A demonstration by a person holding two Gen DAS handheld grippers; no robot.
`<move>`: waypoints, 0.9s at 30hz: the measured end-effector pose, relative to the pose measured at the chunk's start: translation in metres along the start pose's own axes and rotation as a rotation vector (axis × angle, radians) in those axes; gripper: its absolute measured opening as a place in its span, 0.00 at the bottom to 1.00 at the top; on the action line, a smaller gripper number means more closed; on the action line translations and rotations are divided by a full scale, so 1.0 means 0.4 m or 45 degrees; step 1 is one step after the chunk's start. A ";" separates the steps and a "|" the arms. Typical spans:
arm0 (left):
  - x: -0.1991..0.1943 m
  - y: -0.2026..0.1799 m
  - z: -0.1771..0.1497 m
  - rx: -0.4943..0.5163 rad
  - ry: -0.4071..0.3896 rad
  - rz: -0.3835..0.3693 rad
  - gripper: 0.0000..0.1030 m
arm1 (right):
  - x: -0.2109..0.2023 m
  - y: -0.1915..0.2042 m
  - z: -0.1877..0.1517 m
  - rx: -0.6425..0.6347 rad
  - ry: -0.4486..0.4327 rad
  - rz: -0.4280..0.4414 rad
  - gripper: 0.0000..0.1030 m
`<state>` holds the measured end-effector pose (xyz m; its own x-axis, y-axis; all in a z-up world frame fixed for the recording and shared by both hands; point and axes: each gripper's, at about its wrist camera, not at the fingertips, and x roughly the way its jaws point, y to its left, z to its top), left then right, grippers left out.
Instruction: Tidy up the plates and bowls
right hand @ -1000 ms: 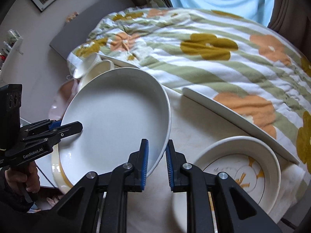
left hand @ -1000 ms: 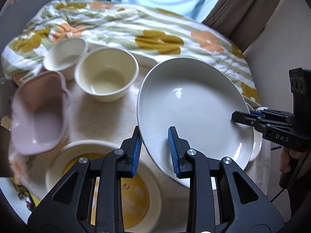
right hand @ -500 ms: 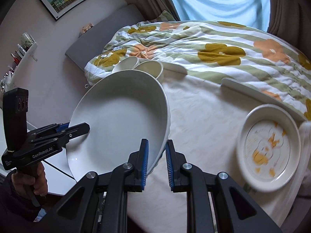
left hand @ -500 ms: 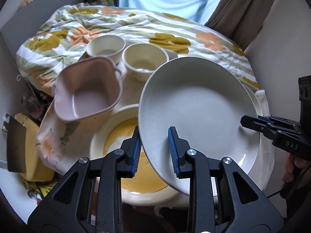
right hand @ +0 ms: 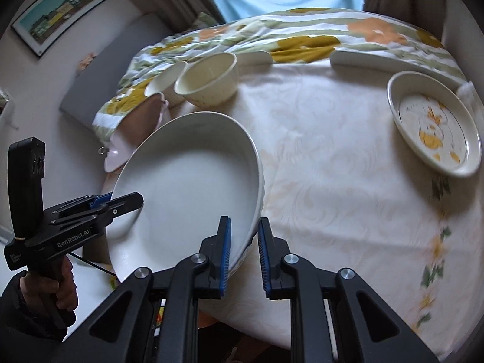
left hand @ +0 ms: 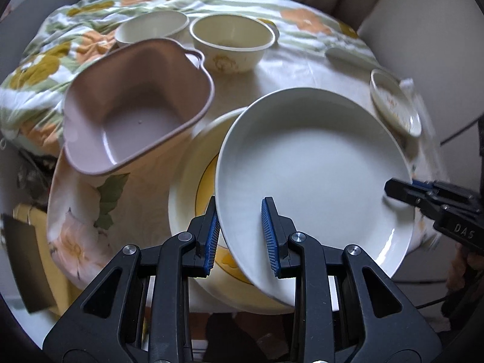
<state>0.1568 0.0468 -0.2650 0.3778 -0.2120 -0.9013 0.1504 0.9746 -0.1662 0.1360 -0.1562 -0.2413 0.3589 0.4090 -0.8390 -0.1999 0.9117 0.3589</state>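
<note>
A large white plate (left hand: 314,163) is held between both grippers, lifted and tilted above the table. My left gripper (left hand: 240,233) is shut on its left rim. My right gripper (right hand: 244,251) is shut on its right rim; the plate shows there too (right hand: 187,193). Under it lies a cream plate with a yellow ring (left hand: 193,187). A pink square bowl (left hand: 136,103) and two cream bowls (left hand: 231,42) (left hand: 151,27) stand beyond it. A small patterned plate (right hand: 435,124) sits at the far right.
The round table has a cream cloth (right hand: 332,166). A flowered bedspread (right hand: 302,33) lies behind it, with a white tray edge (right hand: 393,60) along the table's back. The left table edge drops off near the pink bowl.
Both grippers have carried the white plate back toward the near left edge of the table, over the yellow-ringed plate. The bowls now look farther away.
</note>
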 end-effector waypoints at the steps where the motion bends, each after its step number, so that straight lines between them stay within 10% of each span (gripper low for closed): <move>1: 0.011 0.006 -0.001 0.013 0.007 -0.009 0.24 | 0.004 0.004 -0.006 0.001 -0.006 -0.025 0.16; 16: 0.079 0.007 -0.023 0.166 0.022 0.027 0.24 | 0.036 0.050 -0.050 0.025 -0.045 -0.224 0.16; 27: 0.073 -0.034 -0.039 0.378 -0.063 0.247 0.24 | 0.053 0.091 -0.067 -0.044 -0.042 -0.322 0.16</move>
<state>0.1515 0.0287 -0.2952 0.4679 -0.0353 -0.8831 0.3278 0.9349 0.1363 0.1120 -0.1154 -0.2569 0.4311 0.1697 -0.8862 -0.1305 0.9836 0.1248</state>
